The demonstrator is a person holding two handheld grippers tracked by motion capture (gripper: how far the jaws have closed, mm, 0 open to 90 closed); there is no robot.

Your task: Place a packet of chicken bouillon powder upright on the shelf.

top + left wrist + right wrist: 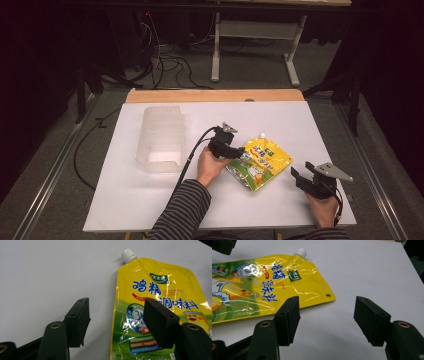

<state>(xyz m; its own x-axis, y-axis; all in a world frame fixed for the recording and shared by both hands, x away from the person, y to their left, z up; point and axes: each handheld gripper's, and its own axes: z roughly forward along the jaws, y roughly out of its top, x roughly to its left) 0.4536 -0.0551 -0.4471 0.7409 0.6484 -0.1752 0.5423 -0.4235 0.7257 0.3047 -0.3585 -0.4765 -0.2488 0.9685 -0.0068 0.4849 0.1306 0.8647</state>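
A yellow spouted pouch point(259, 162) with a white cap point(262, 135) lies flat on the white table point(150, 205). My left gripper point(235, 150) is open at the pouch's left edge. In the left gripper view the pouch point(160, 295) and its cap point(128, 255) lie ahead of my left gripper point(116, 318), one jaw over bare table and the other over the pouch's print. My right gripper point(299, 176) is open just right of the pouch, apart from it. In the right gripper view the pouch point(262, 290) lies ahead of my right gripper point(327, 315), beyond the left jaw.
A clear plastic container point(161, 137) lies on its side at the table's left. A cable point(192, 155) trails from the left gripper toward the front edge. Behind the table are a desk frame point(255, 40) and floor cables point(170, 62).
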